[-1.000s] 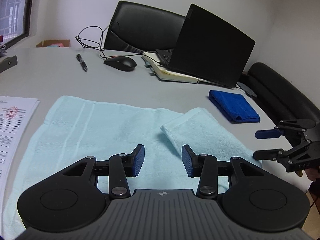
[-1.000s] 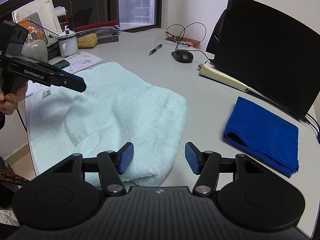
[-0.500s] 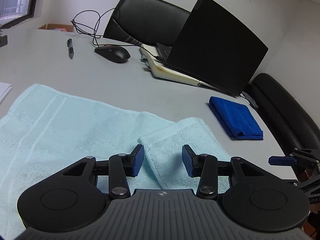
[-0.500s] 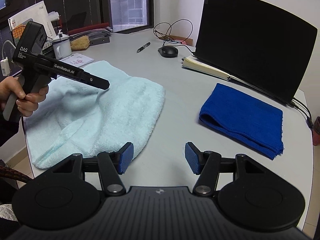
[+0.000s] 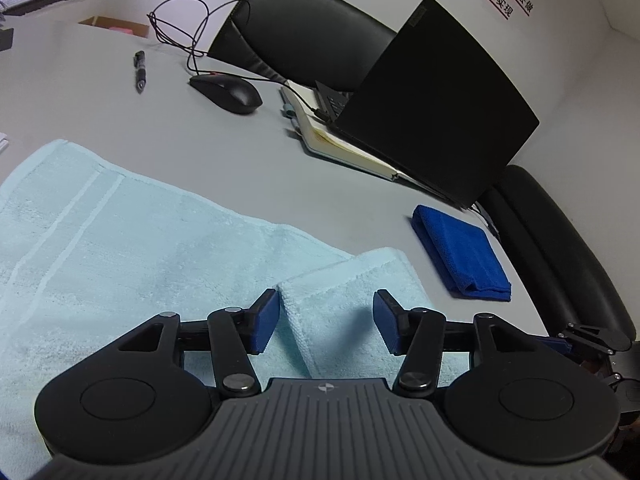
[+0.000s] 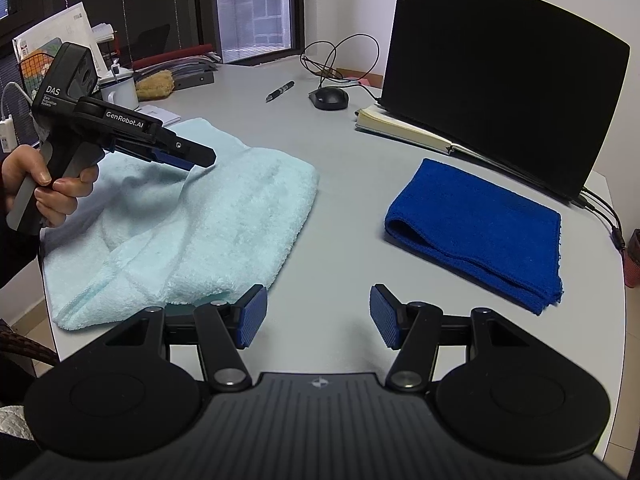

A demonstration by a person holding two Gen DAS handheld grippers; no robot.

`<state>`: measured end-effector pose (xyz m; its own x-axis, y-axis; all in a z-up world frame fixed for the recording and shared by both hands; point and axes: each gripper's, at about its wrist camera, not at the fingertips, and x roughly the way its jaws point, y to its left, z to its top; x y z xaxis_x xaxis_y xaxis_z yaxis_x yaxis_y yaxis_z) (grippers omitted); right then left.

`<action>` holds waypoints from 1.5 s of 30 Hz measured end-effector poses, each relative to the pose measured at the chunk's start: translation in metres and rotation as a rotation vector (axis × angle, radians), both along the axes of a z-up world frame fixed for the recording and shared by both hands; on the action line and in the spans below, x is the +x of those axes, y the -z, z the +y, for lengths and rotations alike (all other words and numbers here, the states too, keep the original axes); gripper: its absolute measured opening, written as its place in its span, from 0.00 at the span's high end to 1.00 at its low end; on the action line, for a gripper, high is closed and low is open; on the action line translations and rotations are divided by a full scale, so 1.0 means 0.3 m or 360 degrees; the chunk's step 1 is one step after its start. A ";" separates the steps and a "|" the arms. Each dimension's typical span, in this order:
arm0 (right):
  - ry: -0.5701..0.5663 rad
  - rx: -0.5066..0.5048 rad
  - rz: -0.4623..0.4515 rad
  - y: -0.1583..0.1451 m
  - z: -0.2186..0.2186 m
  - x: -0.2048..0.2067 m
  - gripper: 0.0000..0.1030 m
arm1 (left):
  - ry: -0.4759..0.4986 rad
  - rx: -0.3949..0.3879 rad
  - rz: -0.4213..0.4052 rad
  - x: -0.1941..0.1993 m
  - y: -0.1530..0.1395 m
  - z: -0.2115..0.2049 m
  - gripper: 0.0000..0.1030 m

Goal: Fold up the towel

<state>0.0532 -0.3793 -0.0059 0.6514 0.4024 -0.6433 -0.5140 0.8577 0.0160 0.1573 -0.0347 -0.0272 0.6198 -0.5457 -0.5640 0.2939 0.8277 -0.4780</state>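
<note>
A light blue towel [image 5: 152,248] lies spread on the grey table [image 5: 224,160], its right end folded over into a flap [image 5: 344,280]. My left gripper [image 5: 326,320] hovers just above that flap's corner; its jaws are opening and the pads touch nothing. In the right wrist view the towel [image 6: 240,216] is a rumpled mound, and the left gripper [image 6: 200,158], held by a hand [image 6: 48,192], points over its top. My right gripper [image 6: 318,316] stands open above bare table just right of the towel's near edge, with nothing between its fingers.
A folded dark blue cloth [image 6: 480,220] lies to the right of the towel. Behind it stand an open black laptop [image 6: 500,92] on a notebook [image 6: 404,130], a mouse [image 6: 330,98] with its cable, and a pen [image 6: 280,91]. Black chairs [image 5: 560,248] ring the table.
The left gripper has slid right along the towel onto the folded flap, rolled a little, and its jaws have widened. The right gripper has moved off the towel to bare table beside it.
</note>
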 end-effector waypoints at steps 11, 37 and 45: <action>0.0044 -0.0009 -0.0035 -0.025 -0.026 -0.021 0.44 | 0.0098 -0.0078 -0.0136 -0.077 -0.065 -0.009 0.86; 0.0262 -0.0012 -0.0185 -0.122 -0.192 -0.215 0.44 | 0.0852 -0.0061 -0.0403 -0.509 -0.163 -0.362 0.90; 0.0174 -0.0022 -0.0172 -0.113 -0.175 -0.286 0.44 | 0.0826 0.0043 -0.0398 -0.558 -0.088 -0.374 0.89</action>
<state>-0.0325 -0.4318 0.0279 0.7563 0.3168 -0.5723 -0.4157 0.9083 -0.0466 -0.0100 -0.1468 -0.0010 0.3907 -0.8014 -0.4528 0.7663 0.5557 -0.3225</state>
